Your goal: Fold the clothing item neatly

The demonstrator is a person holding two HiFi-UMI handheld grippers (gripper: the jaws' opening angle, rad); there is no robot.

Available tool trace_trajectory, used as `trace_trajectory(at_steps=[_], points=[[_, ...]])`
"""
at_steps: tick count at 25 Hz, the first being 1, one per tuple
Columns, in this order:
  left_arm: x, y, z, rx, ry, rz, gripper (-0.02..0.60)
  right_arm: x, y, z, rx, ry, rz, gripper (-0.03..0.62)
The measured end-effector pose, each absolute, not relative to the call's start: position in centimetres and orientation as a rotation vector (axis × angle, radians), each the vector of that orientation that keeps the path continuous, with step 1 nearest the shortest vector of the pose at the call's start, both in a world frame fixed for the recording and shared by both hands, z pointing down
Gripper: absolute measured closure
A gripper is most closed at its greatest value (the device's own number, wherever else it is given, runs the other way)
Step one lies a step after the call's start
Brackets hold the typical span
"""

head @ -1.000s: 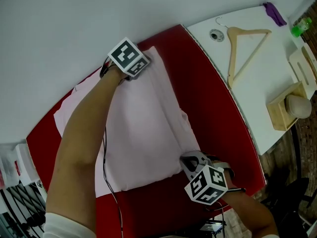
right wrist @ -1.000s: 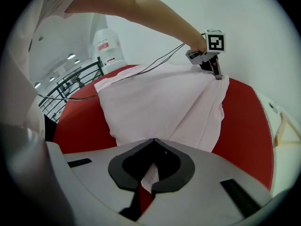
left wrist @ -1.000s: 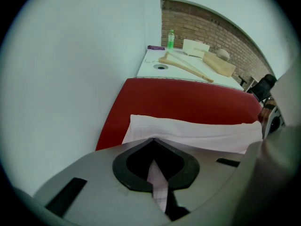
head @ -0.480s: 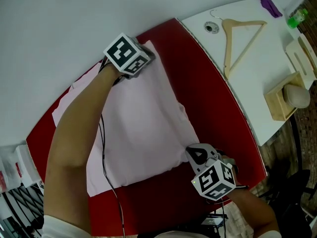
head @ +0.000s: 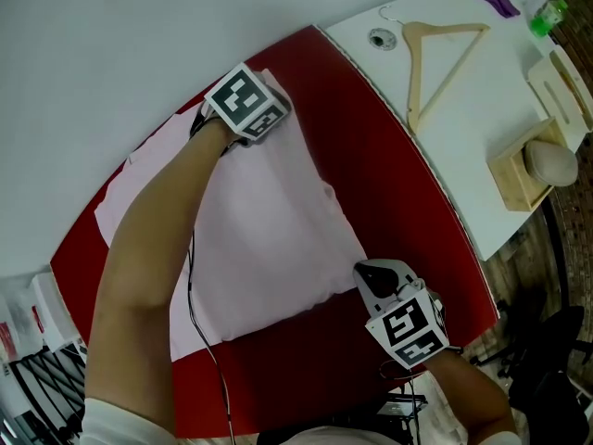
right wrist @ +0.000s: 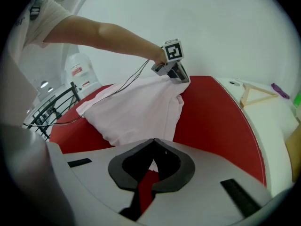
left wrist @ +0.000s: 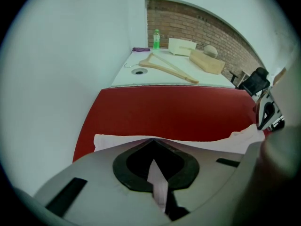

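The pink garment is laid on the red table, apparently with one layer already doubled over another. Its far edge is pinched in the closed jaws of the left gripper, its near corner in those of the right gripper. The folding is judged partly done: the held side has yet to be carried across, laid down and smoothed.

Clear passage over bare red worktop right of the pink garment; blocked by the wall on the far side and by wooden hanger, wooden box and green bottle on the adjoining white worktop.
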State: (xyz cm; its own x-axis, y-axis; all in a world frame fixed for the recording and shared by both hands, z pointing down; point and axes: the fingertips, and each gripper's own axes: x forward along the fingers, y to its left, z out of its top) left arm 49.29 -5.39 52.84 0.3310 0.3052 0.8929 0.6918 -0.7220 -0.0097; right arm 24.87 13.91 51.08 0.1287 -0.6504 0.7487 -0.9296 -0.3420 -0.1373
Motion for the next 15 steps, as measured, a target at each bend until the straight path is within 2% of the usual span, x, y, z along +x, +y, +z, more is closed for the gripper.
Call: trace_trajectory(at_steps=[11, 15], points=[[50.1, -5.1, 51.5, -2.378, -0.814, -1.311, 0.577, 24.8, 15.5, 52.4, 2.085, -1.429, 1.104, 0.580], [47.8, -4.9, 50.5, -2.314, -0.960, -1.444, 0.577, 25.3, 15.3, 50.9, 2.122, -1.433, 1.026, 0.580]])
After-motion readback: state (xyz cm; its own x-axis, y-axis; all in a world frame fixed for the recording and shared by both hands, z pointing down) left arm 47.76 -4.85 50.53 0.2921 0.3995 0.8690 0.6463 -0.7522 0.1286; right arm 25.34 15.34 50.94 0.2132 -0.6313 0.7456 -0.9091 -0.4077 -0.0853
